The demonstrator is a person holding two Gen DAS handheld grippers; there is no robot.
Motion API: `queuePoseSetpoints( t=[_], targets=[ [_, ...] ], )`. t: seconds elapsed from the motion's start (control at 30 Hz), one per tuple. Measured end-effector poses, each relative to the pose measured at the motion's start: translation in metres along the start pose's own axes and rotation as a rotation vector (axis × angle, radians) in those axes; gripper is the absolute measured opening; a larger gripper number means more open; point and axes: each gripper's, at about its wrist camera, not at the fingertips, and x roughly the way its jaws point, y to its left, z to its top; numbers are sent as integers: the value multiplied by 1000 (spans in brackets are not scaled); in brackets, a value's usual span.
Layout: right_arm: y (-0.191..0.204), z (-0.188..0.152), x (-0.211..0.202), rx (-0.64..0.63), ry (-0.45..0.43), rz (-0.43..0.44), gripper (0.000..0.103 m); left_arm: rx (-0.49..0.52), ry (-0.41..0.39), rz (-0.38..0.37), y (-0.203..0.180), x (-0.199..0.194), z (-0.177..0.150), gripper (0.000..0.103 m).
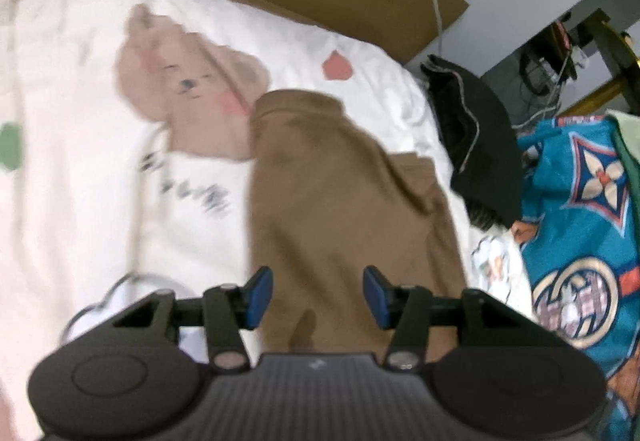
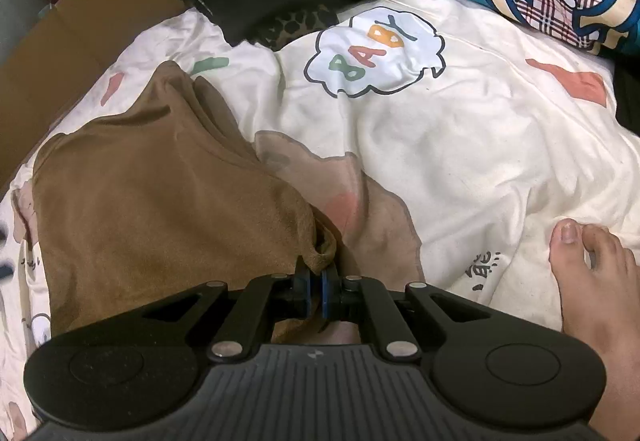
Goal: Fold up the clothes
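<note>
Right wrist view: my right gripper (image 2: 316, 295) pinches a corner of the brown garment (image 2: 160, 201) lying on the cream quilt (image 2: 480, 141). My left gripper (image 1: 318, 297) hangs spread above that garment, gripping nothing.

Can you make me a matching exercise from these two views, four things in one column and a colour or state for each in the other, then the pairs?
Column one:
1. left gripper
2. right gripper
3. garment
4. bedspread

Column two:
A. cream with a BABY print
B. jaws apart, nothing between them
C. brown, lying on the bed
D. jaws closed on a fabric corner

Pairs: 1-B, 2-D, 3-C, 4-A
</note>
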Motion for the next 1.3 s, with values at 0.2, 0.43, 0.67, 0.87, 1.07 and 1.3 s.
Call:
queuePoseSetpoints(
  t=[0.2, 0.43, 0.67, 0.87, 1.07, 1.3],
  targets=[
    [-2, 1, 2, 4, 6, 14, 4, 25, 29, 46, 37, -34, -28, 54],
    [-3, 1, 2, 1, 6, 18, 4, 24, 65, 9, 49, -41, -60, 54],
    [-5, 5, 2, 26, 11, 27, 4, 84, 164, -88, 24, -17, -92, 55],
    [-5, 5, 3, 25, 11, 28, 4, -23, 205, -160, 24, 5, -102, 55],
    [-6, 4, 3, 31, 15, 29, 4, -131, 180, -195, 31, 15, -91, 60],
    [-8, 6, 5, 36, 19, 35, 4, -101, 240, -131, 31, 42, -98, 54]
  ],
)
